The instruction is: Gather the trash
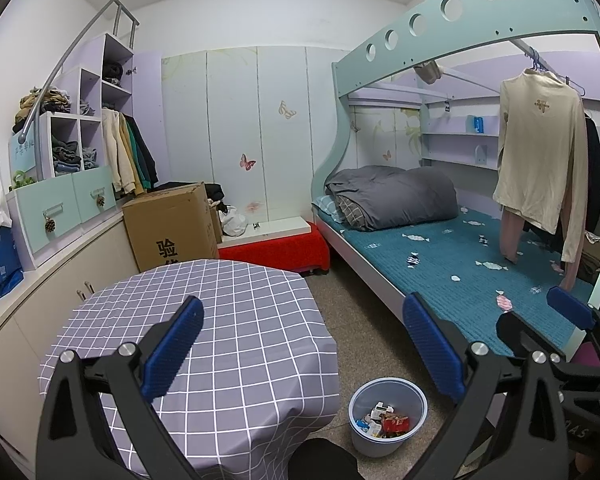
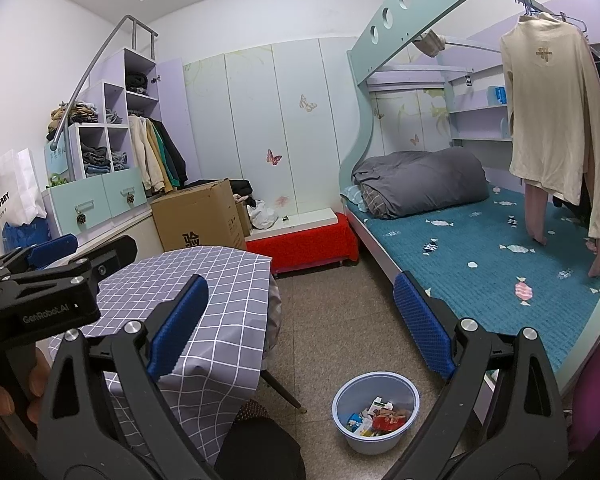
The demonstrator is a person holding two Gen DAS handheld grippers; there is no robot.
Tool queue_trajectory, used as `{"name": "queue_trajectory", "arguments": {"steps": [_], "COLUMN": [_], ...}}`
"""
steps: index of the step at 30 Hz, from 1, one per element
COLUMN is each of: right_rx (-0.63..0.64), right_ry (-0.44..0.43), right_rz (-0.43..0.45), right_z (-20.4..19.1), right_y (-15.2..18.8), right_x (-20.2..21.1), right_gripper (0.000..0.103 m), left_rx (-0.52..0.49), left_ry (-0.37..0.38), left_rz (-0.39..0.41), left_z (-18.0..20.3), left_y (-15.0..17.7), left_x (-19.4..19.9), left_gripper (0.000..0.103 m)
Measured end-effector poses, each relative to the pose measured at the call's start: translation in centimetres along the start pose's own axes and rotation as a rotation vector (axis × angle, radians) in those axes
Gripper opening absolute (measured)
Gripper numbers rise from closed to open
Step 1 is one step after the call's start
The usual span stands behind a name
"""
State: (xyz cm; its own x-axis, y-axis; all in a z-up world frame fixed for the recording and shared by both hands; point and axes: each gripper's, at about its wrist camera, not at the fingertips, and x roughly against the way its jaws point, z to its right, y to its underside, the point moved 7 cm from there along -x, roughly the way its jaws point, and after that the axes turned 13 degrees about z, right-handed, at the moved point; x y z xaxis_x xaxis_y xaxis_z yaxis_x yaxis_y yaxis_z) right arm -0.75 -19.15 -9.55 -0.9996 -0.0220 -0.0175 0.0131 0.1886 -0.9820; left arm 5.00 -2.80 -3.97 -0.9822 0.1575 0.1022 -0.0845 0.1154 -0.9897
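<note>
Bed (image 1: 480, 264), at the right of both frames, is the largest place to check: its blue cover carries a candy print, and I cannot tell whether any of the small shapes is a loose wrapper or only pattern. Tabletop (image 1: 220, 320), at the lower left under a grey checked cloth, shows no trash on the part that is visible. Floor (image 2: 332, 320) between them also looks free of litter. Bin (image 2: 375, 412), low in the centre of the right wrist frame, stands on the floor just beside the tabletop and holds the trash (image 2: 380, 418): a red wrapper, white and blue packets, small scraps.

Left gripper (image 1: 304, 352) has its fingers spread wide with nothing between them, above the tabletop edge. Right gripper (image 2: 300, 324) is the same, fingers apart and empty, over the floor.

By my judgement the collecting is nearly or fully done; only the bed may need a closer look.
</note>
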Motion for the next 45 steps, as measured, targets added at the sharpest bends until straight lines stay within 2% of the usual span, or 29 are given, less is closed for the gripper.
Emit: {"name": "queue_trajectory", "arguments": {"steps": [45], "right_rx": [-0.013], "right_ry": [0.003], "right_rz": [-0.016], "right_z": [-0.76], "right_y": [0.59], "right_x": [0.19], "right_gripper": [0.092], "left_rx": [-0.003], "left_ry": [0.003], "left_rz": [-0.013], "left_z": [0.17], "left_y": [0.73], "left_x": [-0.21], "left_gripper": [0.098]}}
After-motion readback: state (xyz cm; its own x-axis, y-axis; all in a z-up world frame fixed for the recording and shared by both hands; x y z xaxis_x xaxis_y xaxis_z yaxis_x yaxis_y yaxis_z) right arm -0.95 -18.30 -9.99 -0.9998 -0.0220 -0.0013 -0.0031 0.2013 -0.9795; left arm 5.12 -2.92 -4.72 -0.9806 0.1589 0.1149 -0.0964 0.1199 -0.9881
